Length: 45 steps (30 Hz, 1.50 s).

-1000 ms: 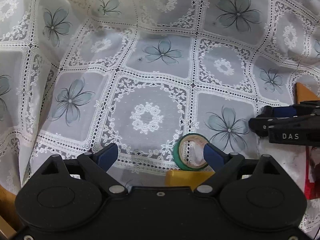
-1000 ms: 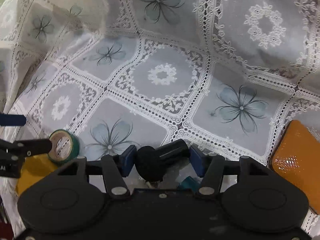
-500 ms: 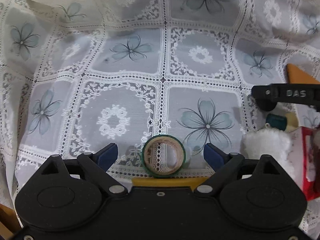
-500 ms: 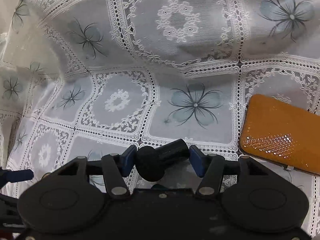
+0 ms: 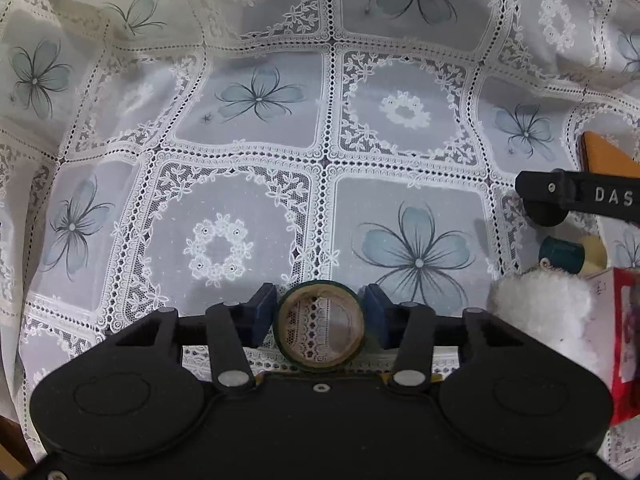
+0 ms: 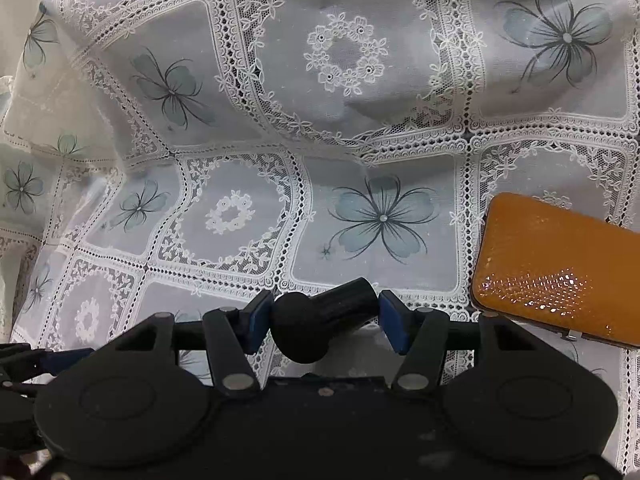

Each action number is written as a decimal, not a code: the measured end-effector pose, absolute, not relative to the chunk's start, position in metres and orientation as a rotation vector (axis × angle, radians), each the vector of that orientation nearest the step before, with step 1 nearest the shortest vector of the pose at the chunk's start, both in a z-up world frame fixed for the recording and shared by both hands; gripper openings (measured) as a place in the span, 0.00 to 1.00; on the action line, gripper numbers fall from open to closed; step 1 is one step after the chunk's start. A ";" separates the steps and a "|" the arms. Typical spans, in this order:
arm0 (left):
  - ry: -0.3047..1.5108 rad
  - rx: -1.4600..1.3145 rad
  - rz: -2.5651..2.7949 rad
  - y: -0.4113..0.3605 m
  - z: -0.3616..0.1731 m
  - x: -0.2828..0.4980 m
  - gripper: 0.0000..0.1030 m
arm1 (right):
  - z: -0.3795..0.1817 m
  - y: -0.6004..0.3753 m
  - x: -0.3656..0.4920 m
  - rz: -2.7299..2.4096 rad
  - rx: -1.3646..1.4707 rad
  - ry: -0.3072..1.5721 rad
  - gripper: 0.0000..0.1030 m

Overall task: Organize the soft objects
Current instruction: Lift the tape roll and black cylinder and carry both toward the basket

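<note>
**Both grippers loaded over the lace cloth**

The left gripper [image 5: 320, 322] has its jaws closed on a roll of tape [image 5: 320, 326], one blue pad on each side of the ring, low over the lace tablecloth [image 5: 256, 216] that covers the table. The roll looks light and fairly stiff; squeezing it across its outer wall, as here, seems a sound hold, though a smooth rim could slip if the grip loosens.

The right gripper [image 6: 326, 320] has its jaws narrowed on a black handle with a ball end [image 6: 316, 324], lying crosswise between the pads. It looks rigid and smooth, so it may pivot in the grip.

Off to the right in the left view lie a white fluffy toy [image 5: 540, 312], a green spool [image 5: 560, 254] and a red box [image 5: 624, 344]; the toy appears soft and light, best pinched through its bulk. An orange case [image 6: 556, 268] rests shut on the cloth. No open container is visible, and what the case or box holds cannot be told.
</note>
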<state>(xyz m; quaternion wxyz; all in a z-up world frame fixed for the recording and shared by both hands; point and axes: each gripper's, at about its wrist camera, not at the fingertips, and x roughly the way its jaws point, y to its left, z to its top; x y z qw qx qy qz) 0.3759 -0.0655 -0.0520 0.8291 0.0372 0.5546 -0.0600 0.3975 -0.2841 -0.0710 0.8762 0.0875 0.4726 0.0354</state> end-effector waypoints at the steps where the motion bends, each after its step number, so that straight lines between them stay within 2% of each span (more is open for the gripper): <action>1: 1.177 0.072 -0.127 -0.066 -0.051 0.376 0.46 | -0.070 -0.285 0.396 0.070 0.180 0.983 0.55; 11: 1.145 0.068 -0.135 -0.072 -0.038 0.368 0.46 | -0.068 -0.284 0.394 0.047 0.179 0.937 0.55; 15: 1.117 0.043 -0.154 -0.069 -0.022 0.363 0.45 | -0.066 -0.285 0.390 0.042 0.183 0.903 0.55; 17: 1.096 0.035 -0.160 -0.067 -0.012 0.357 0.40 | -0.065 -0.286 0.388 0.035 0.187 0.885 0.55; 24: 1.042 -0.013 -0.202 -0.050 0.016 0.323 0.40 | -0.064 -0.291 0.386 0.002 0.207 0.864 0.55; 27: 1.042 0.014 -0.185 -0.047 0.015 0.319 0.43 | -0.064 -0.289 0.387 -0.010 0.195 0.870 0.55; 29: 1.053 0.040 -0.157 -0.047 0.010 0.326 0.48 | -0.065 -0.289 0.387 -0.016 0.194 0.872 0.55; 31: 1.072 0.052 -0.151 -0.049 0.004 0.334 0.63 | -0.065 -0.290 0.388 -0.020 0.199 0.878 0.55; 45: 1.165 0.142 -0.114 -0.073 -0.041 0.361 0.64 | -0.066 -0.290 0.390 -0.019 0.203 0.886 0.55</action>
